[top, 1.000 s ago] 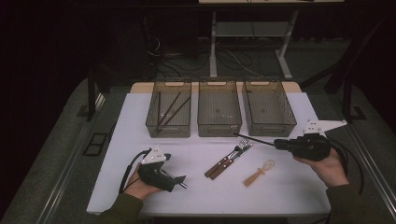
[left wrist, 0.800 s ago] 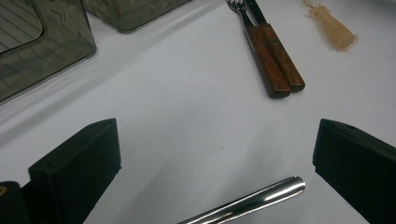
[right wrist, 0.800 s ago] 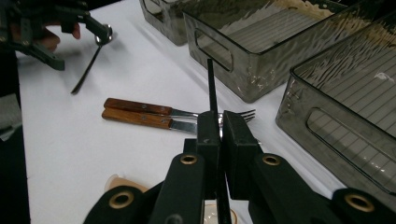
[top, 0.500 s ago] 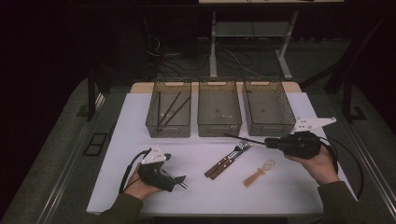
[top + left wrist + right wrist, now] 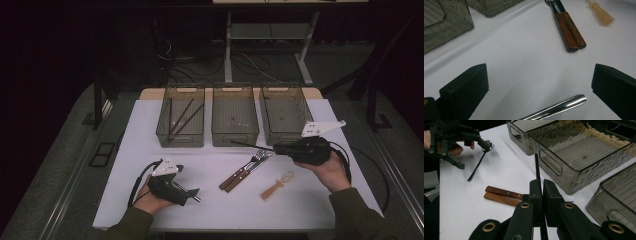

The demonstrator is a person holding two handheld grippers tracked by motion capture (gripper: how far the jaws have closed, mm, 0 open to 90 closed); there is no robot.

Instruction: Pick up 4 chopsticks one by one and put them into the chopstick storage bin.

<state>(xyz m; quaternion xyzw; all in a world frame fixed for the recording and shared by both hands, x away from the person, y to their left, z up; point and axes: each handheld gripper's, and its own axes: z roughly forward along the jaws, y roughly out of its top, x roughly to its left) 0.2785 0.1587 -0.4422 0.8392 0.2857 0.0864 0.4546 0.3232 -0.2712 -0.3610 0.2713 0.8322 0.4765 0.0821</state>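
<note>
Chopstick point(image 5: 537, 168) in my right gripper point(image 5: 541, 195): the two jaws are pressed together on the thin dark stick, which runs out ahead of the tips and points toward the near wall of the middle bin point(image 5: 564, 176). From above, my right gripper point(image 5: 280, 149) hovers just in front of the right bin point(image 5: 280, 135), and the chopstick point(image 5: 250, 145) sticks out beyond its tips along the front of the middle bin point(image 5: 235, 137). Just below and beside my right jaws lie a fork point(image 5: 250, 165) and a knife point(image 5: 245, 172) with brown wooden handles, touching each other side by side; in the right gripper view their handles point(image 5: 502, 195) sit just left of the jaws. A small spoon point(image 5: 277, 185) with a pale handle lies a little nearer to me than that hand. My left gripper point(image 5: 192, 192) rests low on the white table point(image 5: 320, 210), well apart from the right one, with its jaws spread wide and nothing between them; a shiny metal rod point(image 5: 556, 107) pokes out beneath them. Ahead of those open jaws I see the wooden handles point(image 5: 570, 31) and, farther off, the spoon point(image 5: 600, 13). The left bin point(image 5: 180, 135), beyond my left gripper, holds a few dark sticks point(image 5: 182, 117).
</note>
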